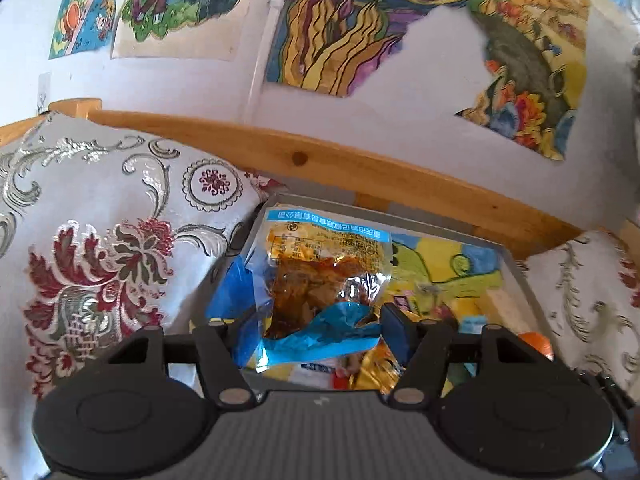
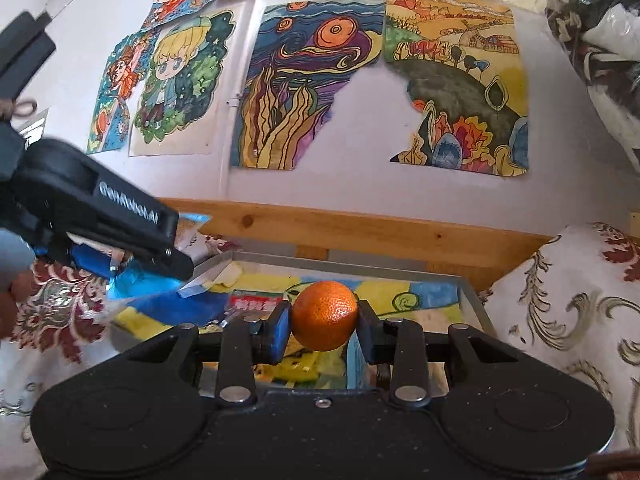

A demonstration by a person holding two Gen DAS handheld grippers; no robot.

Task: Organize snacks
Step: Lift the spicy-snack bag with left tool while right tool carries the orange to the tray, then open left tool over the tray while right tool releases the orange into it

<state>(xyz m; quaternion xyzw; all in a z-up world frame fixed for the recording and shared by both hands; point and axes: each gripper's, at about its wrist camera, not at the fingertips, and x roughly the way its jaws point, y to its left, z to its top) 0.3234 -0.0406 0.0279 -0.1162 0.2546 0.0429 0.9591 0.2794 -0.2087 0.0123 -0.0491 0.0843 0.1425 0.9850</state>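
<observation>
You've got both grippers loaded over the metal tray (image 2: 472, 292), w/ the wooden rail (image 2: 360, 228) just behind it. Your right gripper (image 2: 325, 322) has its fingers narrowed onto the mandarin (image 2: 325, 315), 1 pad on each side, fruit hanging just above the tray's front-right part. Your left gripper (image 1: 316, 328) is pinching a clear vacuum-packed snack (image 1: 324, 276) by its crumpled bottom edge, pack standing up w/ its long axis pointing away from the fingers toward the rail; brown saucy pieces show inside. The key relation, I'd judge: the pack sits over the tray's left half, toward the floral cushion (image 1: 92, 240), while the mandarin is to the right of it, so each load probably goes down on its own side w/o crossing arms. More wrappers already lie in the tray below the pack, incl. a gold one (image 1: 376, 372). Writing: the pack's blue band carries Chinese print, upside down to you and too distorted to read reliably; the left gripper's side reads approx. "GenRobot.AI" in the right wrist view.
</observation>
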